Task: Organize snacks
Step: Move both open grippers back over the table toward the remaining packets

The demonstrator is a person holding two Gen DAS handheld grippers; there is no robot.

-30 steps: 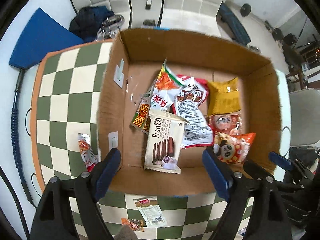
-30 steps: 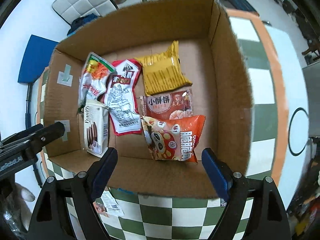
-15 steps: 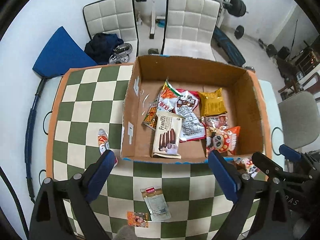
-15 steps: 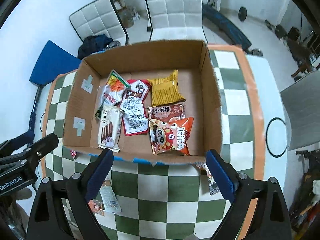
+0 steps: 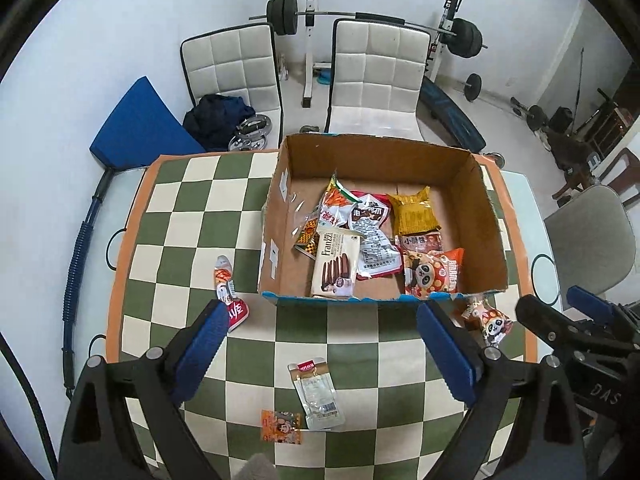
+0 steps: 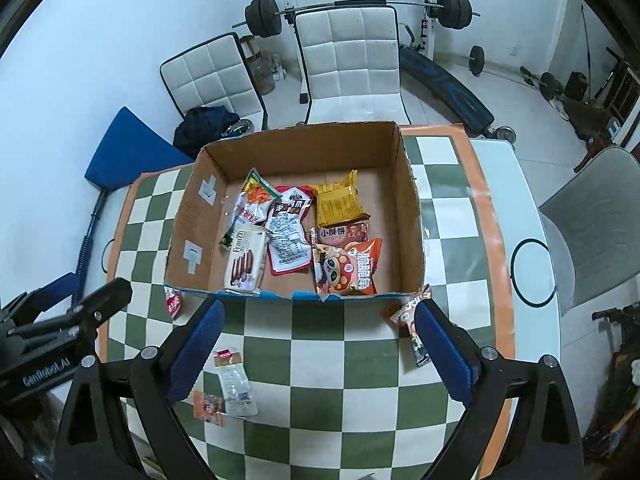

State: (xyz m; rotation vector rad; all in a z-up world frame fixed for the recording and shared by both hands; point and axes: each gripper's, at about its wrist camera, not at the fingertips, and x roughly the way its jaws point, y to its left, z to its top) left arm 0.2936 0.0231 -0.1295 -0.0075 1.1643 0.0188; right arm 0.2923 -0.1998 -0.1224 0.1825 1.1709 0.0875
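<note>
Both grippers pull back from the box (image 5: 496,216), jaws wide, holding nothing (we see panda pack (image 6: 412,314) nearest right gripper (image 6: 320,344)).

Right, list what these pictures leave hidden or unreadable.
- Left view: red packet, lower end behind the left gripper finger.
- Right view: panda packet, partly behind the right gripper finger.
- Both views: clear sachet, print too small.
- Left view: checkered packet, mostly under other snacks.

Cardboard box (image 5: 492,216): matt brown, rough torn front rim. Snack packets (image 5: 376,236): glossy plastic film. Checkered tablecloth (image 5: 192,216): smooth, slight sheen.
</note>
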